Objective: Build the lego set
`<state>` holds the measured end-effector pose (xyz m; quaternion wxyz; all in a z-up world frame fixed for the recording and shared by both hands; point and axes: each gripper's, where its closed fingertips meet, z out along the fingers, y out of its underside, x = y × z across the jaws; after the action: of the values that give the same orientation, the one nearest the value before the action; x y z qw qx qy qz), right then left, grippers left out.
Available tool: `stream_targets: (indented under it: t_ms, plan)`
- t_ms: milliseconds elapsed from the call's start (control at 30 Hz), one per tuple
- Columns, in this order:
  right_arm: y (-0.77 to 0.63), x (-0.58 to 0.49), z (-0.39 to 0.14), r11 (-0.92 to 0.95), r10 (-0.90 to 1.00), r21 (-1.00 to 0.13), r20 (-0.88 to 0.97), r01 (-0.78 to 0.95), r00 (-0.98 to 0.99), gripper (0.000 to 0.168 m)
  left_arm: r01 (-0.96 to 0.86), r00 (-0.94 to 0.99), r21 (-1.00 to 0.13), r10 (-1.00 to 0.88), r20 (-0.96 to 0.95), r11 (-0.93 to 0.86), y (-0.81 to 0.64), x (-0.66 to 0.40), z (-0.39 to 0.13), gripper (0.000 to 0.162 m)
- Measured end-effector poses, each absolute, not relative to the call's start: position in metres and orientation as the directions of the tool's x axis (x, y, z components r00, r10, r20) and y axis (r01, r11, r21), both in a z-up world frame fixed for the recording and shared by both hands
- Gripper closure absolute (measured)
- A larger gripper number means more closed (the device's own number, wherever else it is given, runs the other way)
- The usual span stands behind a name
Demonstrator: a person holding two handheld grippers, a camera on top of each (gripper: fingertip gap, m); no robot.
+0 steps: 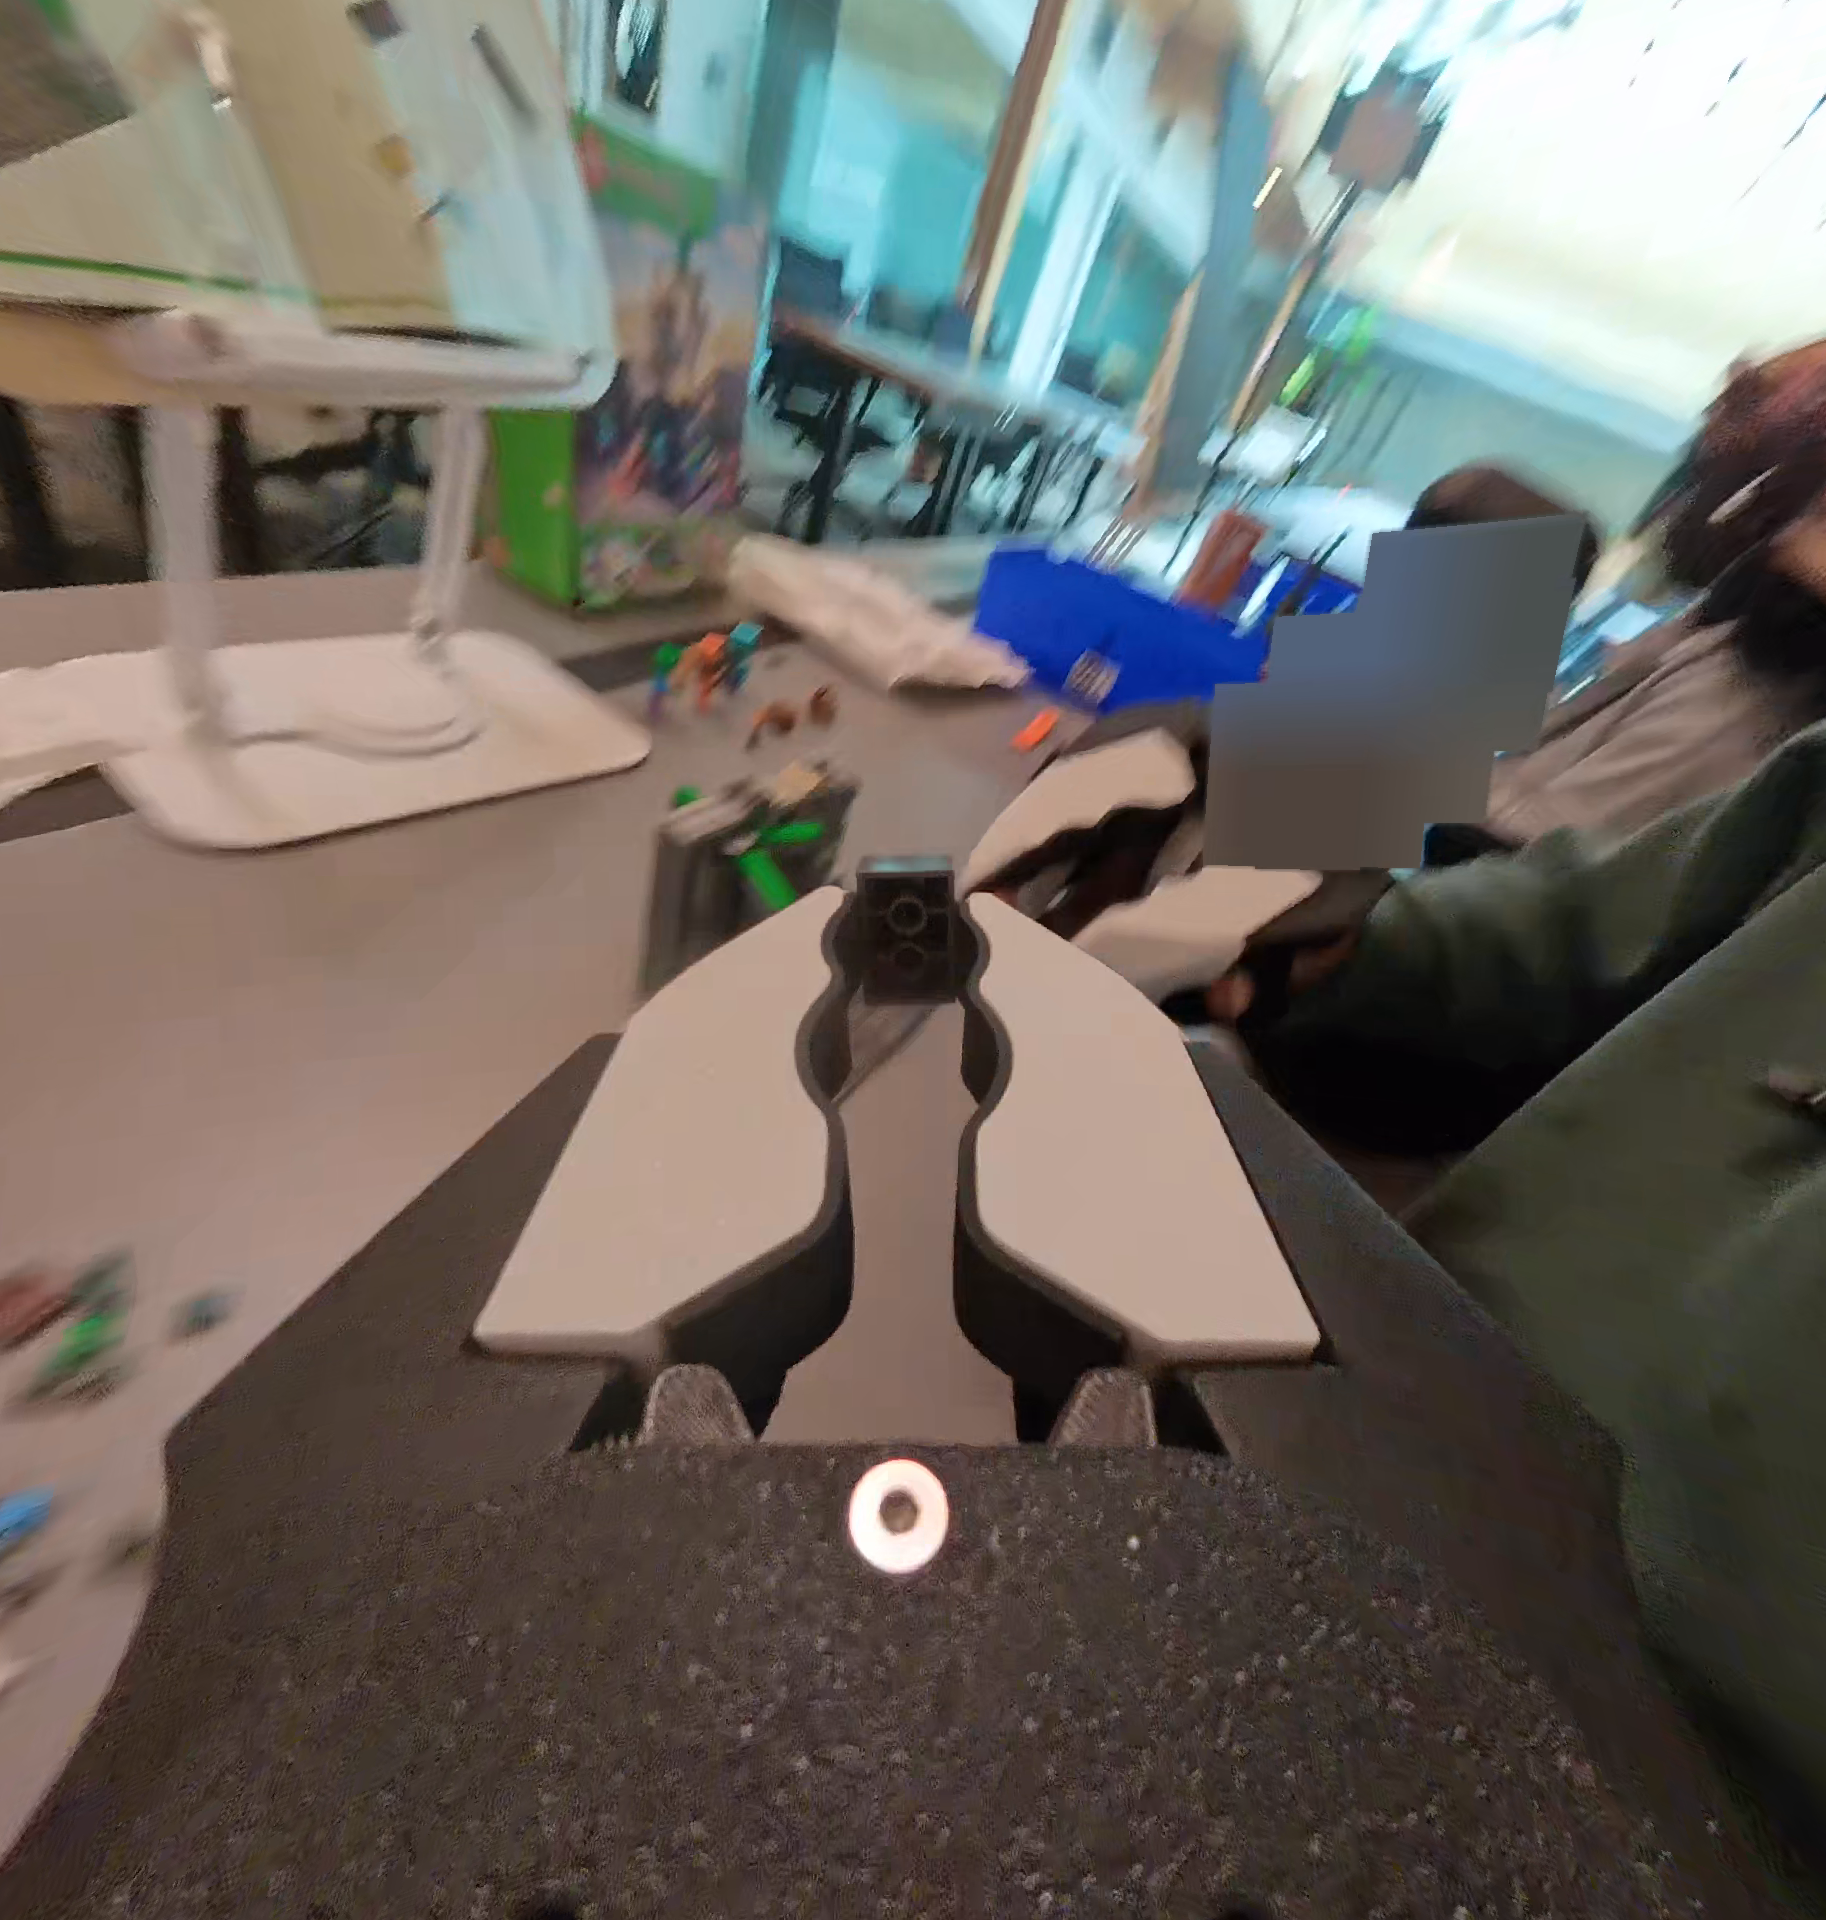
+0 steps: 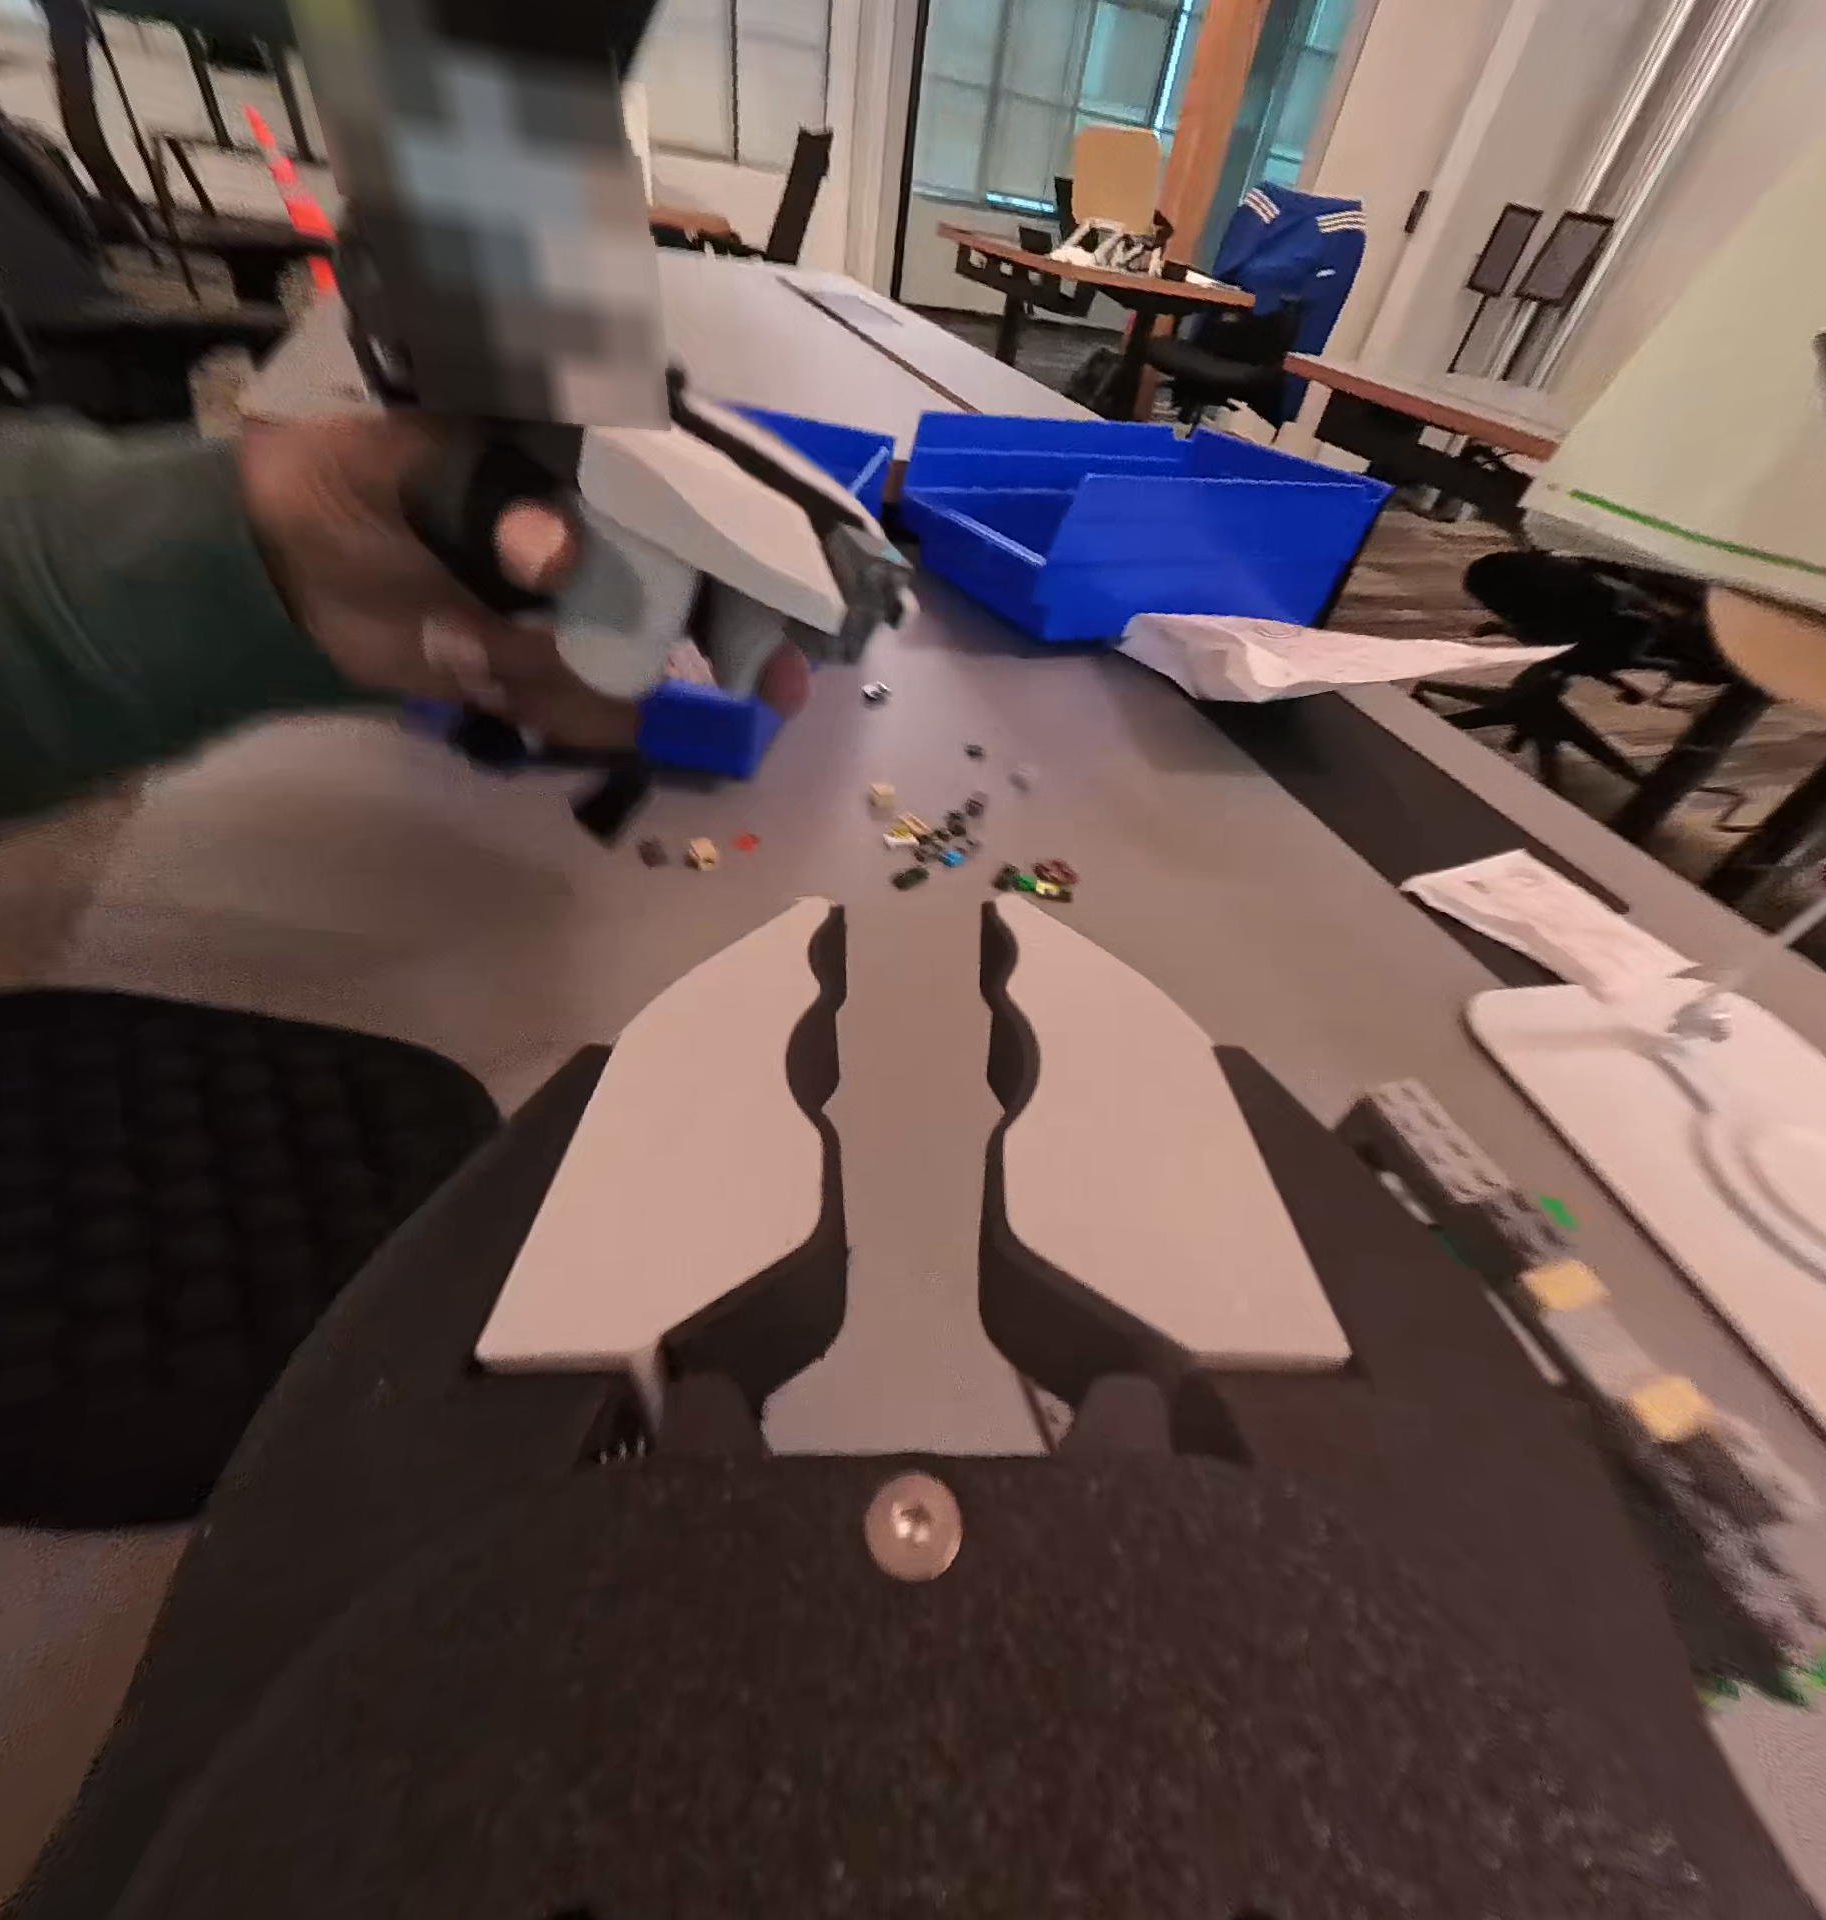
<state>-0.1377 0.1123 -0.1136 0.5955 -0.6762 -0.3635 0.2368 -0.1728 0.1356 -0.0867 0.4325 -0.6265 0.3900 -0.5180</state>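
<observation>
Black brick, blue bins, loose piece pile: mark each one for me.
black brick [image 1: 904, 928]: left wrist view, its studded face between the fingertips.
blue bins [image 2: 1148, 520]: right wrist view, front wall of the larger bin.
loose piece pile [image 2: 940, 831]: right wrist view, centre of the scatter.

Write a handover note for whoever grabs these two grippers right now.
Left gripper: shut on a small black brick, held above the table.
Right gripper: open, holding nothing, jaws apart.
Partly built dark model with green bits stands on the table ahead of the left gripper.
Loose pieces lie scattered ahead of the right gripper, blue bins behind them.
Done: brick picked up.
Left: press it onto the model, then probably fetch more pieces.
</observation>
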Motion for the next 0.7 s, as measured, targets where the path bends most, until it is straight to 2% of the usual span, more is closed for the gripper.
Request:
stream_targets:
  t_ms: [133,167,267,367,567,700]
  plan:
    - [0.109,-0.143,-0.103,-0.089,0.782,-0.995,-0.045,0.039,0.621,0.131,0.183,-0.019,-0.888,-0.904,0.427,-0.423,0.118,-0.141,-0.071,0.145]
    - [0.111,-0.139,-0.100,-0.049,0.765,-0.998,-0.007,0.047,0.644,0.129,0.198,-0.046,-0.872,-0.893,0.448,-0.448,0.115,-0.135,-0.072,0.145]
    - [0.111,-0.129,-0.085,0.177,0.653,-0.965,0.261,0.193,0.710,0.128,0.245,-0.120,-0.806,-0.841,0.527,-0.540,0.109,-0.123,-0.071,0.146]
    - [0.104,-0.131,-0.076,0.322,0.557,-0.897,0.437,0.302,0.706,0.136,0.273,-0.162,-0.740,-0.788,0.594,-0.614,0.108,-0.117,-0.073,0.145]
    - [0.106,-0.127,-0.079,0.370,0.479,-0.835,0.547,0.407,0.686,0.153,0.303,-0.202,-0.676,-0.738,0.644,-0.672,0.107,-0.112,-0.072,0.145]
    - [0.104,-0.126,-0.084,0.383,0.575,-0.818,0.575,0.430,0.582,0.156,0.242,-0.189,-0.718,-0.757,0.625,-0.653,0.104,-0.115,-0.078,0.143]
